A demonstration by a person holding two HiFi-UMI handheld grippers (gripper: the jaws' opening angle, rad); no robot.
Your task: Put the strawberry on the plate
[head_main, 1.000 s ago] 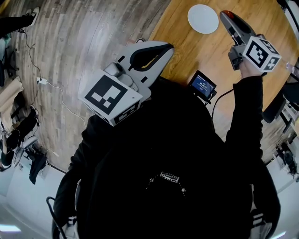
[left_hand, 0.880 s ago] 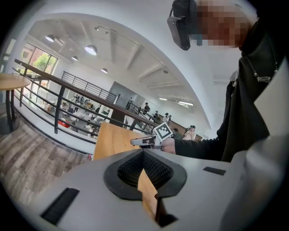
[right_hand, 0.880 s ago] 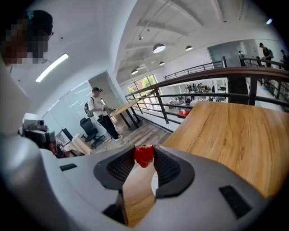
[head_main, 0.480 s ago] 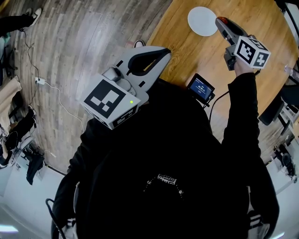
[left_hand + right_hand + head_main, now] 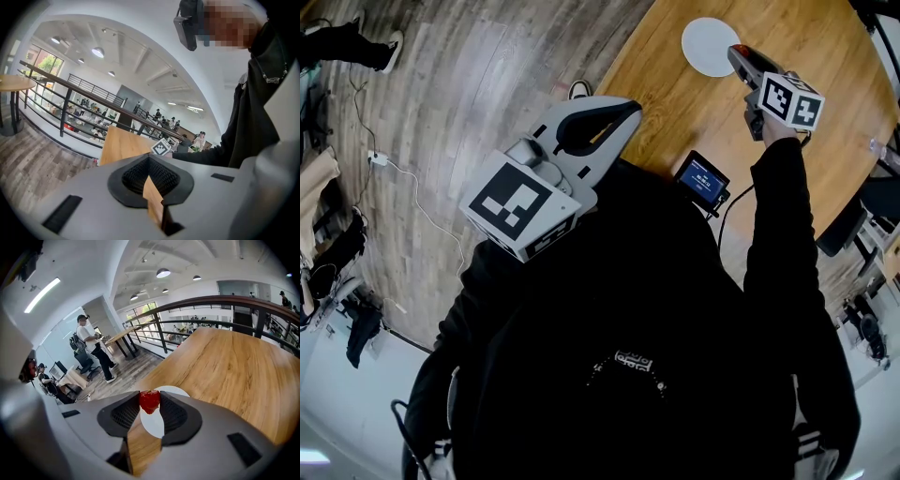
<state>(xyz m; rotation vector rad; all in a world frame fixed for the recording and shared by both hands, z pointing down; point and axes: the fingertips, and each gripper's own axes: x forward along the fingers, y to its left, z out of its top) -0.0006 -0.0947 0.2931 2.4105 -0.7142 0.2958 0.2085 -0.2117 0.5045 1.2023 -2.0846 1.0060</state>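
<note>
A red strawberry (image 5: 149, 401) is pinched between the black pads of my right gripper (image 5: 150, 400), which is shut on it. Behind and below the berry lies the round white plate (image 5: 174, 392) on the wooden table (image 5: 225, 366). In the head view, the right gripper (image 5: 738, 52) hangs over the plate's (image 5: 705, 42) right rim. My left gripper (image 5: 630, 110) is held near the person's chest at the table's near edge. In the left gripper view, the left gripper's (image 5: 149, 160) tips meet with nothing between them.
A small black device with a blue screen (image 5: 704, 178) and its cable sit at the table's near edge. Wood-plank floor (image 5: 487, 75) lies left of the table. A railing (image 5: 220, 303) runs beyond the far side, and a person (image 5: 93, 350) stands off to the left.
My right gripper has carried the strawberry left and forward, from beside the plate to over its right rim. The left gripper has barely shifted.
</note>
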